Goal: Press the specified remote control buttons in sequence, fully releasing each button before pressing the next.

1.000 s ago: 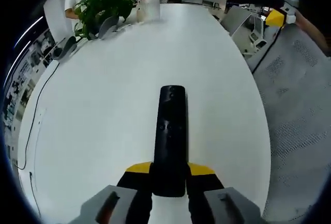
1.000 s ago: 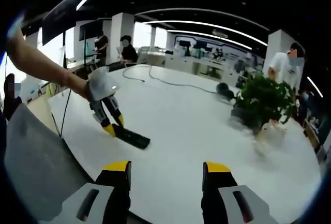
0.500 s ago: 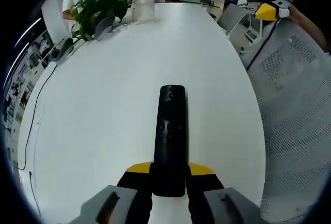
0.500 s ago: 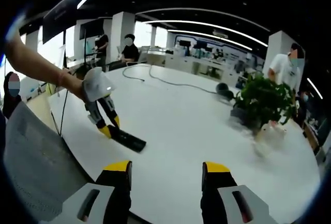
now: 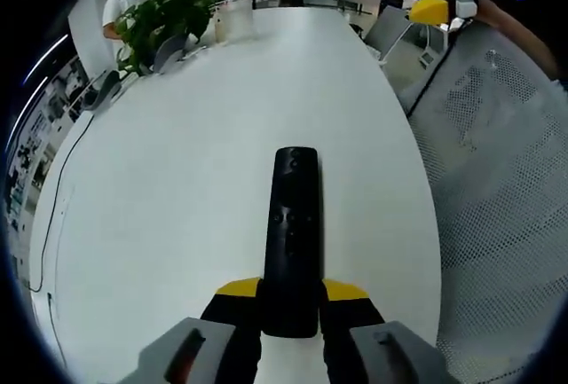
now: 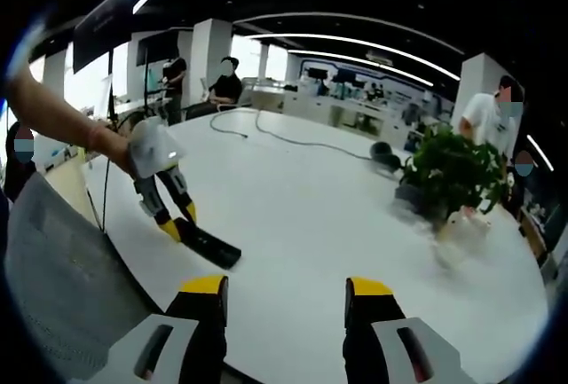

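Observation:
A long black remote control points away from me in the left gripper view, its near end clamped between the yellow-tipped jaws of my left gripper. Small buttons show near its middle and far end. It lies low over the white table. In the right gripper view the same remote sits at the left, held by the left gripper in a person's hand. My right gripper stands open above the table's near edge, nothing between its jaws. It also shows far off as yellow tips in the left gripper view.
A leafy green plant and a pale container stand at the table's far side. A black cable runs across the table. A grey mesh chair back is close on the right. People stand and sit in the office behind.
The left gripper with the remote has drifted left and nearer the table edge in the right gripper view. The right gripper has slid leftward along the top of the left gripper view.

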Demonstrator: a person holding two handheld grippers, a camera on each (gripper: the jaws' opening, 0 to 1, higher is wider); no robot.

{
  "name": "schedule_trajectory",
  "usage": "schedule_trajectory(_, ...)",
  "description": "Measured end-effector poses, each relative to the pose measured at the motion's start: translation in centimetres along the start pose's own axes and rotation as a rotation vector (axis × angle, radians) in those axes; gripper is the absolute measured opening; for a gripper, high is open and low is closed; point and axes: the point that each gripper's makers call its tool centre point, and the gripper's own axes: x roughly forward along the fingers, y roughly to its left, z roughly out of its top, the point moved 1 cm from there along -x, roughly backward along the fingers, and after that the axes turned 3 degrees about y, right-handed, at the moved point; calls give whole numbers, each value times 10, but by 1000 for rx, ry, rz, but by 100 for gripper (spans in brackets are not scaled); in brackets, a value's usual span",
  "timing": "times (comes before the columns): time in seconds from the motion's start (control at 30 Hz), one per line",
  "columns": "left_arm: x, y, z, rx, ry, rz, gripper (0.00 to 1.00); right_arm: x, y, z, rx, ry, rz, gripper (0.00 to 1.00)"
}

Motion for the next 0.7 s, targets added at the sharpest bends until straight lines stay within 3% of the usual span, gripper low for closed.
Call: schedule_trajectory(0.7, 1, -28, 1, 33, -2, -13, 24, 1, 2, 0, -24, 7, 3, 49)
